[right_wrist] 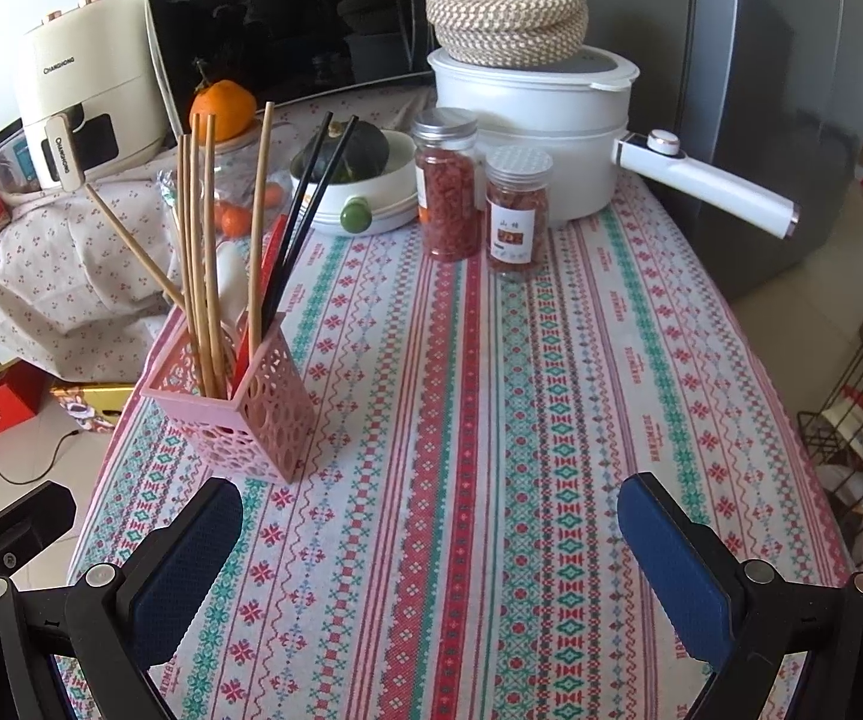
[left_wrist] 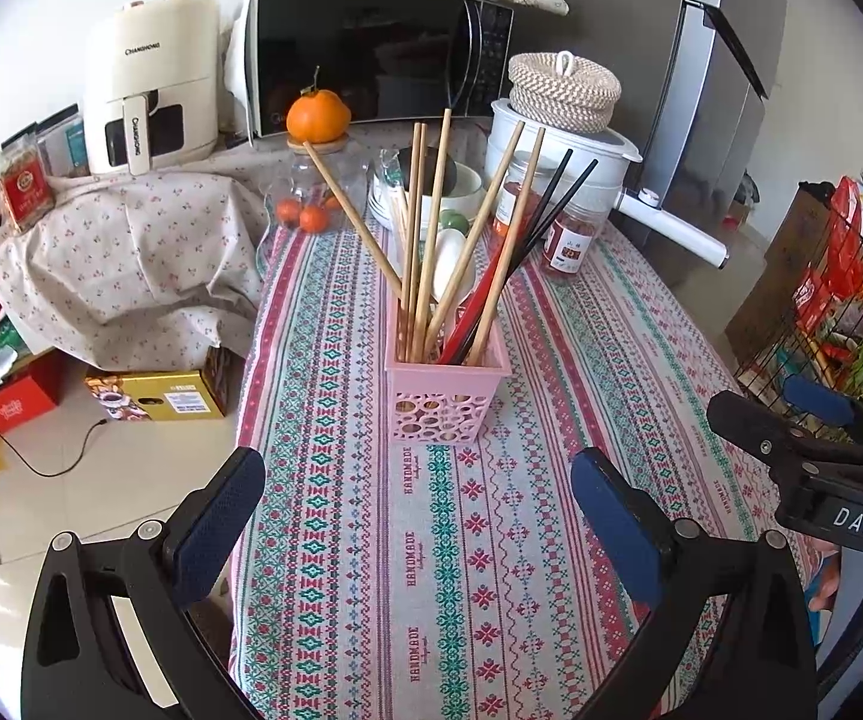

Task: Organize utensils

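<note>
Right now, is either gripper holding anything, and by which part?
Nothing is held. The left gripper and right gripper are both open over the tablecloth; the chopsticks stand in the pink holder, untouched.

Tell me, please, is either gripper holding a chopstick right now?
No, the left gripper and right gripper are both open and empty above the tablecloth.

Microwave [left_wrist: 371, 48] and air fryer [left_wrist: 149, 84] at back. White pot [right_wrist: 527, 120] topped with woven coasters [right_wrist: 506, 12]. Two spice jars [right_wrist: 449, 186] beside it. Orange [left_wrist: 318, 115] on glass jar [left_wrist: 326, 177]. Patterned tablecloth [right_wrist: 461, 420].
</note>
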A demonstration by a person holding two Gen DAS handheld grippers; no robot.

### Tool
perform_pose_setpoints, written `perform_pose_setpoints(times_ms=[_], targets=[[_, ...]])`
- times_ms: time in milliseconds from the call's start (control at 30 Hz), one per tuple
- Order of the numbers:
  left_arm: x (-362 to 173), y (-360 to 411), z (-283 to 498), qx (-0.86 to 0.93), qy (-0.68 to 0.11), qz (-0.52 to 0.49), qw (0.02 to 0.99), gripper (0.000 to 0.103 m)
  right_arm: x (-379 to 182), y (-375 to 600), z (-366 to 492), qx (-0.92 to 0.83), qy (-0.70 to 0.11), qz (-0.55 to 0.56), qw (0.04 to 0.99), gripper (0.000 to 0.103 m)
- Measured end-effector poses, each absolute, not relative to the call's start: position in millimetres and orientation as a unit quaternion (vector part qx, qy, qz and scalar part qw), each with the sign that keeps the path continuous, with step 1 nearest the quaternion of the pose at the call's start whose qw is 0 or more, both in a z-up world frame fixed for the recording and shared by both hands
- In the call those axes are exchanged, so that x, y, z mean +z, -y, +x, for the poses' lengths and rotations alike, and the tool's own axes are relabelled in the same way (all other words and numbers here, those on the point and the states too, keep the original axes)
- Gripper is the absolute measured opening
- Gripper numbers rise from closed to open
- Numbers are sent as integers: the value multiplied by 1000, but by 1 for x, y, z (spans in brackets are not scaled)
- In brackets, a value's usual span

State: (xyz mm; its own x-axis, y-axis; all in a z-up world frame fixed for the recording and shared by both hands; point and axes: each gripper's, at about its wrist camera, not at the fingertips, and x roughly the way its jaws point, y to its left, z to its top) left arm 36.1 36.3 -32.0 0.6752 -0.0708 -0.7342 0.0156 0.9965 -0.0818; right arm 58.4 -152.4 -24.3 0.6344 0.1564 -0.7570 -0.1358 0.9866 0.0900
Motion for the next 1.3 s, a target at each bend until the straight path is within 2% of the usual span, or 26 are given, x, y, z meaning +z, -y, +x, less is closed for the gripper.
perform_pose_setpoints(times_ms=[1300], targets=[[-28,-30,31,-19,-407,-16,913,103,-27,153,59,76,-426,20,901,103]])
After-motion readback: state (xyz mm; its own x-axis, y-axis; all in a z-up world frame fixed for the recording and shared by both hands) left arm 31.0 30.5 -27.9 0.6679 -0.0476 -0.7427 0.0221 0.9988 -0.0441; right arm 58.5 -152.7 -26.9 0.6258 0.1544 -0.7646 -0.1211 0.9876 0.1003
